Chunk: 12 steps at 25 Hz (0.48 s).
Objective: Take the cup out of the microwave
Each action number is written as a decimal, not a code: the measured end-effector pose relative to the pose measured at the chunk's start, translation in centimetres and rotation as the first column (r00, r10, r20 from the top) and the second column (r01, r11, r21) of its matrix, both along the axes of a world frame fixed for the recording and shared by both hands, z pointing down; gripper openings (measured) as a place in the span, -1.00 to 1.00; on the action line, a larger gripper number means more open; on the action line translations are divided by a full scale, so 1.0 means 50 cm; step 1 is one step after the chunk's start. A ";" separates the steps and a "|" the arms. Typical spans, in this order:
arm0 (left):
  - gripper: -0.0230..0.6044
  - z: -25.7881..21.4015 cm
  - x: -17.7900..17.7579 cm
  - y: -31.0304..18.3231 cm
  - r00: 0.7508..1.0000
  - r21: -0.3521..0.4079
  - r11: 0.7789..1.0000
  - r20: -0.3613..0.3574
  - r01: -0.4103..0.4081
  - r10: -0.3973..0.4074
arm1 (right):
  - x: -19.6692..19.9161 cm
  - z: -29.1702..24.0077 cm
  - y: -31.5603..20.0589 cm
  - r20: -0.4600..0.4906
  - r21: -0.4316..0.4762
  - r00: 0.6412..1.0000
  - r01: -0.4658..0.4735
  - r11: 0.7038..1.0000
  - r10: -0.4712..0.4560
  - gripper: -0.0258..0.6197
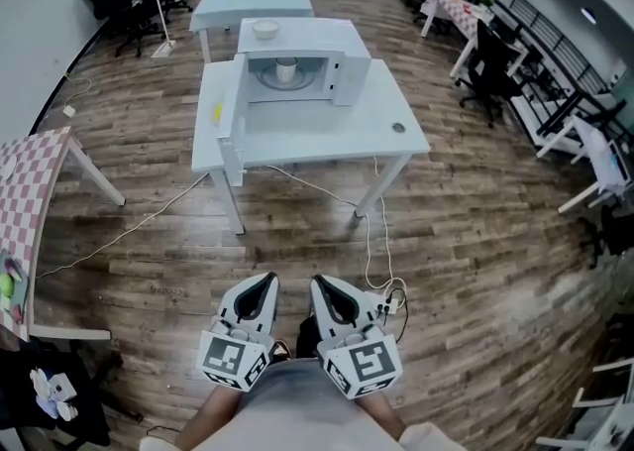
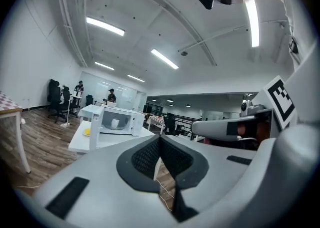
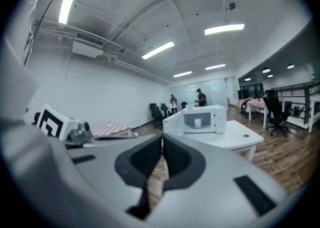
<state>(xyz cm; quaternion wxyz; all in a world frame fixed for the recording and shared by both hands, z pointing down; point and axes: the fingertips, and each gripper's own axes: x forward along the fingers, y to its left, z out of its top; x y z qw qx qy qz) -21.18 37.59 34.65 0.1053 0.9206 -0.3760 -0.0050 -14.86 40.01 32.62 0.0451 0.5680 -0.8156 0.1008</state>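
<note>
Inside the microwave (image 1: 297, 67), on the round plate (image 1: 265, 82) in its middle, stands the white cup (image 1: 286, 69). It is upright. The microwave door (image 1: 236, 107) hangs open on the microwave's left side, so the front is free. The microwave sits on a white table (image 1: 327, 142).

Both grippers are well apart from the microwave, low down by the person's body, side by side. The left gripper (image 1: 265, 281) has its jaws together with nothing in them. The right gripper (image 1: 319, 284) is the same.

The cup lies straight ahead of them, about between the two, so neither is clearly nearer. I think the right one has the easier way in, because the open door stands on the left. The cup is tall up and down, so the jaws must open and come level at its sides.
</note>
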 end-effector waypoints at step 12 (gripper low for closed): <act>-0.88 0.013 0.112 -0.117 1.000 -0.036 0.999 0.005 -0.027 0.027 | 0.096 0.016 -0.124 0.028 -0.008 1.000 0.013 1.000 -0.012 -0.85</act>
